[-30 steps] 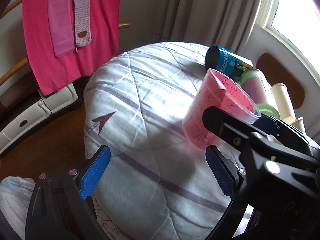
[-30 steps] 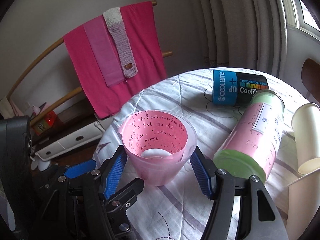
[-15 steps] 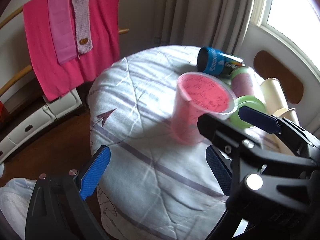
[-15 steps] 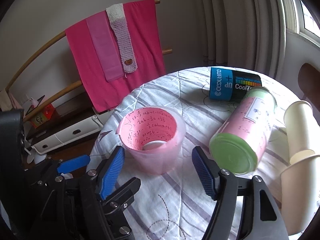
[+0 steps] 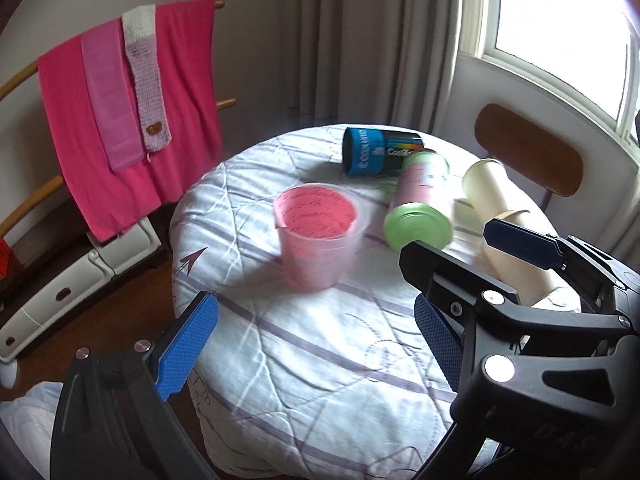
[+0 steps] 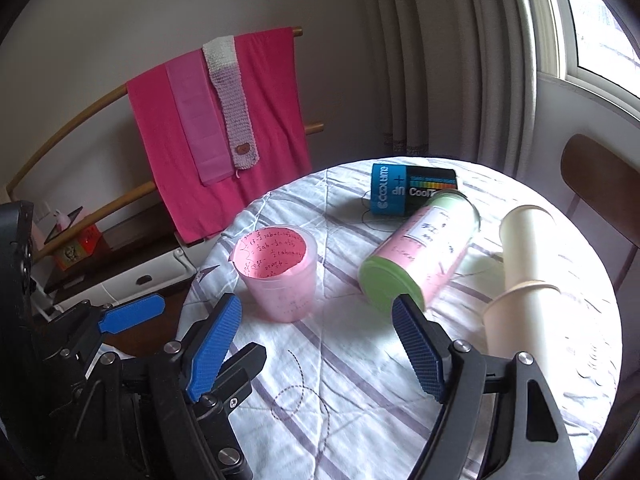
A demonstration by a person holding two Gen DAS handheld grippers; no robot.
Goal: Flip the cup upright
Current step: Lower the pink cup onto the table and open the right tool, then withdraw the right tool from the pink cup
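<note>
The cup [image 6: 280, 276] stands upright on the surface [image 6: 344, 392], ahead of the right gripper [image 6: 316, 344] and slightly to its left, untouched. Both the right gripper and the left gripper [image 5: 316, 344] gape wide, holding nothing.

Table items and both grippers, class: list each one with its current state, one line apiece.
Pink cup: upright, mouth up, free.
Green-lidded canister: on its side.
Blue and black can: on its side.
Cream paper cups: lying down, nested.
Left gripper: open, empty.
Right gripper: open, empty.
Pink cloths: draped over a rail.
</note>
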